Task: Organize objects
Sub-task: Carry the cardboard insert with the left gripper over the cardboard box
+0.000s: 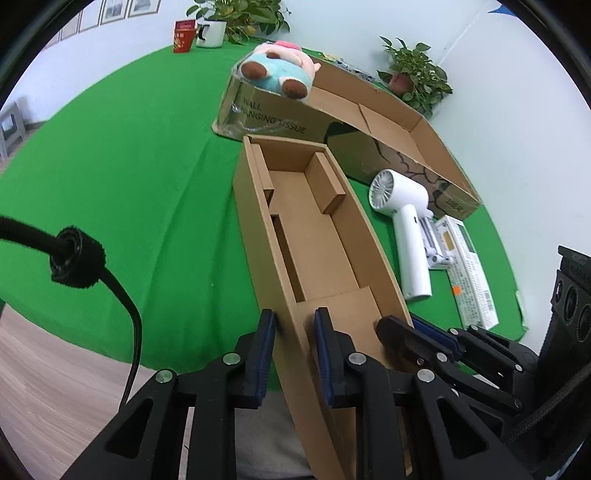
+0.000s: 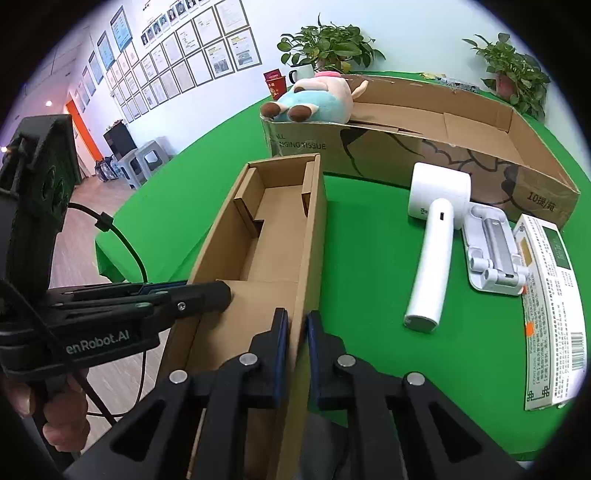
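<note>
1. On the green tablecloth (image 2: 369,266), a long narrow cardboard box (image 1: 314,236) is lying open, its long axis running away from both cameras toward a larger open carton (image 2: 461,147); its near end is overhanging the table edge.
2. Printing on the larger carton is reading "HANGING TISSUE" in both views, with "10提/箱" on its right end in the right wrist view; "enRobot.AI" is showing on the left gripper's body there.
3. Left gripper (image 1: 293,325) is clamping the narrow box's left wall, one finger on each side.
4. Right gripper (image 2: 295,328) is pinching the box's right wall the same way.
5. A plush toy (image 2: 314,101) is resting on the carton's left corner; a white handheld fan (image 2: 436,236), a white stand (image 2: 495,251) and a printed packet (image 2: 550,317) are lying just right of the narrow box.
6. Potted plants (image 2: 328,44) and a red cup (image 1: 183,36) are standing at the table's far side; framed papers (image 2: 177,55) are covering the wall, above wood flooring (image 1: 55,369).
</note>
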Tool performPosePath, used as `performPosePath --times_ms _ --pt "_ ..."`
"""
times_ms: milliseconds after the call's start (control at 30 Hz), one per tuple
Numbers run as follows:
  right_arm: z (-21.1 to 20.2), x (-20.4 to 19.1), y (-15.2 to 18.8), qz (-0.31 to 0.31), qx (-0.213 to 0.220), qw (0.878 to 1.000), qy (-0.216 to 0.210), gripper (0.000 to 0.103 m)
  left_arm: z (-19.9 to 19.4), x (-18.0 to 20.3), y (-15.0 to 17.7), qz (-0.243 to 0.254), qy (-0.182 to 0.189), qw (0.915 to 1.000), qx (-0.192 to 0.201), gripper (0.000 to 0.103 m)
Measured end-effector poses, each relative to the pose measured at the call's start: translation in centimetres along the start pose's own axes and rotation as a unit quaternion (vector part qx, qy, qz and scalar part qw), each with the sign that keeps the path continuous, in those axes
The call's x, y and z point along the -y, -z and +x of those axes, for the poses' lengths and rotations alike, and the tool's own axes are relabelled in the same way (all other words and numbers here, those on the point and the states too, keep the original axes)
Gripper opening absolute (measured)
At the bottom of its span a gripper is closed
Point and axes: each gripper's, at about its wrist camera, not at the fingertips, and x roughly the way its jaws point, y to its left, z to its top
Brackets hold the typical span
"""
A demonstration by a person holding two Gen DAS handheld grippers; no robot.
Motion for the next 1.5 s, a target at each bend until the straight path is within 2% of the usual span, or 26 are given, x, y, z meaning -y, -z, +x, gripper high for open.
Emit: performPosePath --times_ms 100,367,533,633,800,967,1100,1233,1333,1500 --pt "-0.1 0.0 0.2 0.002 0.000 1.000 -0.003 0.011 0.0 0.2 -0.3 0.002 -0.006 1.0000 0.000 0.017" --pt "-0.4 -0.5 0.1 0.008 0.008 1.000 0.022 0.010 -0.5 1.6 -1.0 0.023 -0.034 0.9991 0.011 0.012" --pt "-2.9 -0.5 -0.7 0.010 0.064 0.997 0.046 0.009 -2.8 4.3 -2.6 0.056 -0.050 0.9958 0.052 0.010" --pt "-5.0 -0.2 -1.6 0.010 0.112 0.992 0.062 0.009 -4.6 6.9 -4.0 0.089 -0.059 0.9903 0.089 0.009" --pt "-7.7 1.0 -3.6 0.017 0.182 0.980 0.079 0.009 -7.0 10.7 -6.8 0.129 -0.053 0.9800 0.142 0.009" --pt "-9.2 2.7 -6.2 0.024 0.218 0.970 0.103 0.009 -8.0 13.8 -9.7 0.155 -0.036 0.9723 0.171 0.008" --pt "-9.6 4.1 -8.2 0.024 0.230 0.966 0.115 0.009 -7.9 15.9 -12.5 0.170 -0.024 0.9684 0.181 0.008" --pt "-9.7 5.1 -10.7 0.018 0.239 0.962 0.127 0.009 -7.7 17.6 -16.1 0.181 -0.028 0.9637 0.194 0.007" --pt "-9.4 5.9 -13.3 0.016 0.249 0.959 0.132 0.009 -7.4 18.0 -20.0 0.180 -0.022 0.9640 0.195 0.007" --pt "-7.3 7.6 -17.4 0.031 0.234 0.965 0.114 0.009 -5.6 18.6 -25.8 0.182 -0.048 0.9652 0.182 0.007"
